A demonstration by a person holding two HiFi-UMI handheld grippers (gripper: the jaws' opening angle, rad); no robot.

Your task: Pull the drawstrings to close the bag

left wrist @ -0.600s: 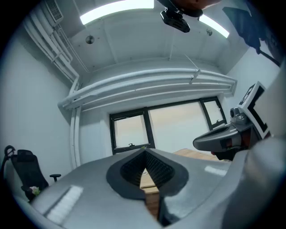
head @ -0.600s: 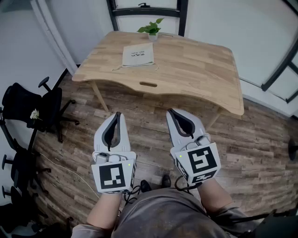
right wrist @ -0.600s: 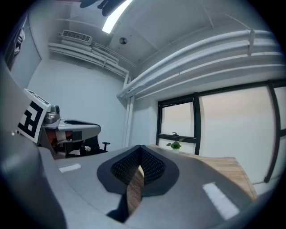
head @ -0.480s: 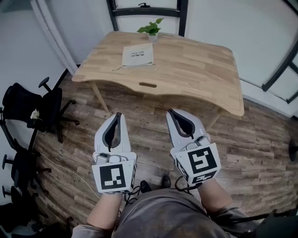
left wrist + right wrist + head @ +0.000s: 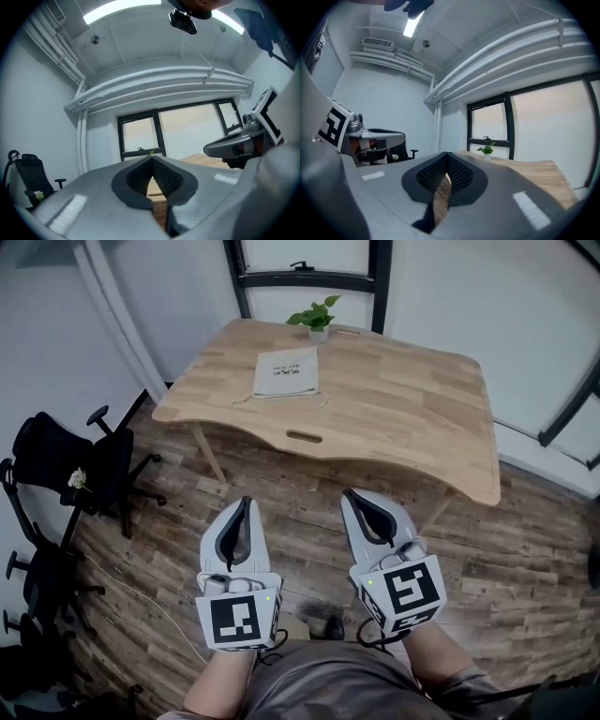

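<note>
A flat beige drawstring bag [image 5: 287,371] with dark print lies on the far left part of the wooden table [image 5: 403,409]. Its thin strings trail off its near corners [image 5: 246,397]. My left gripper [image 5: 246,502] and right gripper [image 5: 350,493] hang side by side over the floor, well short of the table. Both are shut with nothing between the jaws. In the left gripper view the closed pads [image 5: 151,158] point at the window, with the right gripper [image 5: 234,147] at the side. The right gripper view shows shut pads [image 5: 446,153] and the tabletop [image 5: 534,171] beyond.
A small potted plant [image 5: 319,317] stands at the table's far edge, just behind the bag. Black office chairs [image 5: 66,460] stand at the left by the wall. A thin cable [image 5: 131,587] runs across the wood-plank floor. A dark window frame [image 5: 305,277] rises behind the table.
The head view has shifted: table and bag now sit lower and a little larger in the picture, and both grippers appear lower. Both stay shut and empty.
</note>
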